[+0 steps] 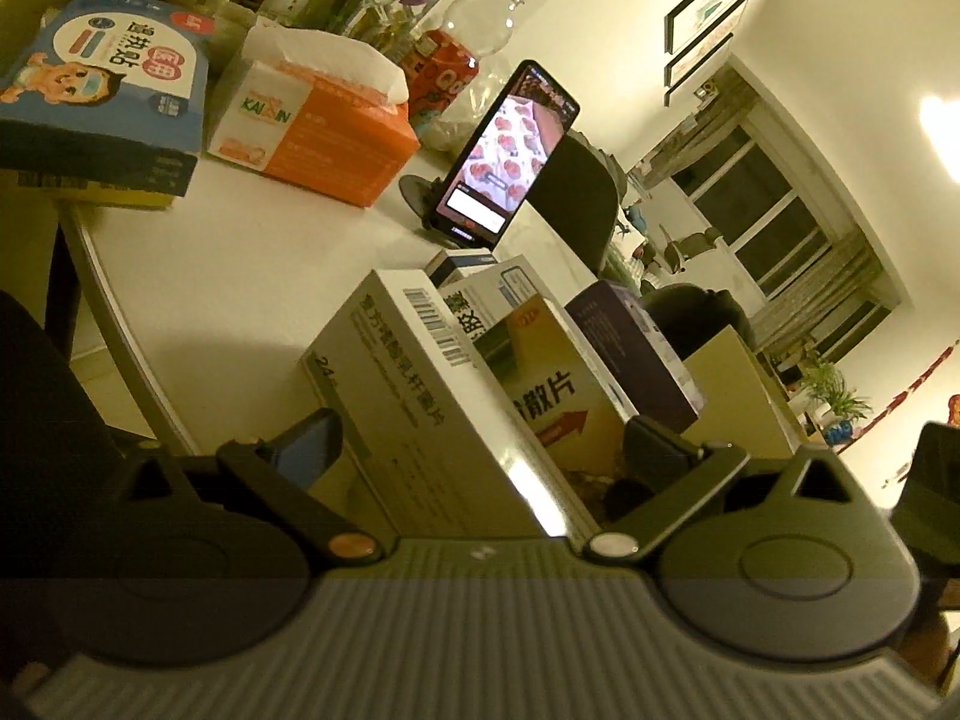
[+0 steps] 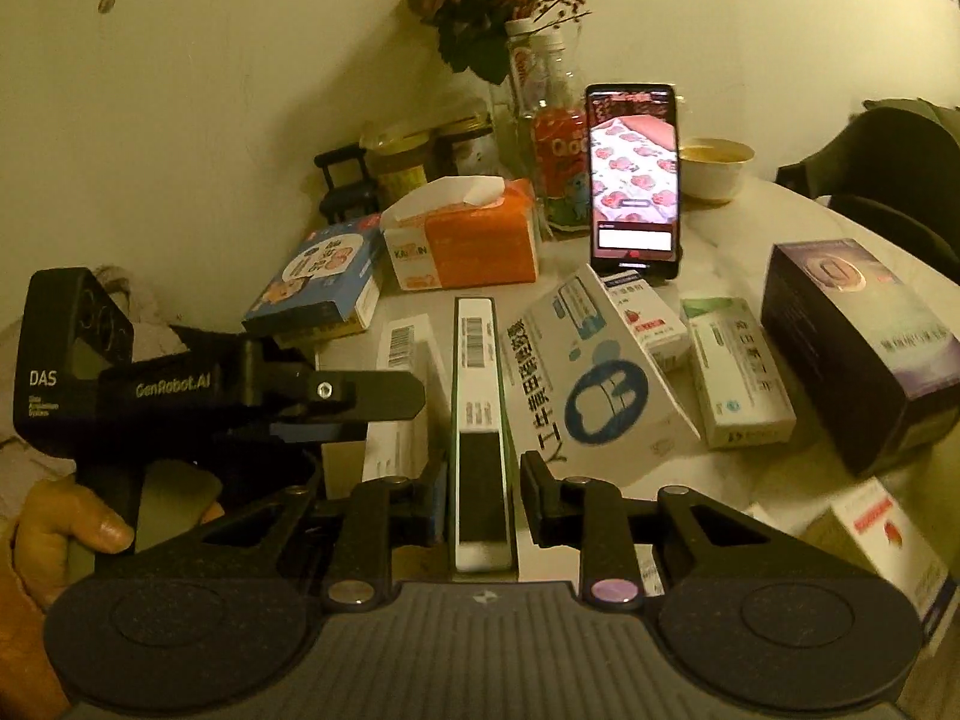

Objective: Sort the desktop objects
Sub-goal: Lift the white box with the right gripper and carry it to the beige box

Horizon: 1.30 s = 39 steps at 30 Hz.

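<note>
Medicine boxes crowd the near half of the white worktop. Right claw: a slim white box with a barcode stands on edge between its fingers, running straight away from the camera; fingers nearly together, left pad close against it, a thin gap shows at the right pad, so a firm pinch cannot be confirmed. Left claw: spread wide around a larger white barcode box, which sits between the fingers, tilted; pad contact cannot be told. In the right wrist view that left claw comes in from the left, a hand on its grip. Just beyond the slim box, leaning: a white-and-blue box, then a small red-marked box and a green-marked one lying flat. Right of those, a dark purple box. Further back: blue cartoon box, orange tissue box, and a phone upright on a stand, screen lit. Farthest: jars, a vase of dried flowers, a bowl.
</note>
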Each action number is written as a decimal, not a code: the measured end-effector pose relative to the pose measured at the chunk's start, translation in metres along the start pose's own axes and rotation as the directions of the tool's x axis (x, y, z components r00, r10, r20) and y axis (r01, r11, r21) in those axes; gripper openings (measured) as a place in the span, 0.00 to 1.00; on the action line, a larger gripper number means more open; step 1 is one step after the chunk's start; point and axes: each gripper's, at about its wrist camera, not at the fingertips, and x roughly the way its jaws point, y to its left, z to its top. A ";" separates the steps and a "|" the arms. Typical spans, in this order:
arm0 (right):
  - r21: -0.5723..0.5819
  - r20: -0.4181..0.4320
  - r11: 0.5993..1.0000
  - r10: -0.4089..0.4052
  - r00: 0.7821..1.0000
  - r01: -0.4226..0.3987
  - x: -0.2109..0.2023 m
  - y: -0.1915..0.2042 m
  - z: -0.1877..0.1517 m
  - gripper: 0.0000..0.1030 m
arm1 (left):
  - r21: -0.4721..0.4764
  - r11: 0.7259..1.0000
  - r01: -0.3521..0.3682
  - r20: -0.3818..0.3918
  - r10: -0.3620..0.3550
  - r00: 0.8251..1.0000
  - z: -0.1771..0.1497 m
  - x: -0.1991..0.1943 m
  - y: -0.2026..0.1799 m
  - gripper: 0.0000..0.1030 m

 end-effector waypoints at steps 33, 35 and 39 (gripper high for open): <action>-0.046 0.068 0.998 -0.047 0.997 0.050 -0.029 -0.006 0.025 0.22 | 0.075 0.996 0.055 0.036 -0.058 0.998 0.011 -0.009 -0.029 0.99; -0.045 0.085 0.996 -0.078 0.993 0.082 -0.039 -0.009 0.026 0.22 | 0.093 0.993 0.069 0.032 -0.072 0.997 0.010 -0.009 -0.035 0.99; -0.010 0.127 0.992 -0.121 0.985 0.123 -0.064 -0.022 0.028 0.22 | 0.127 0.987 0.100 0.014 -0.103 0.995 0.007 -0.005 -0.048 0.99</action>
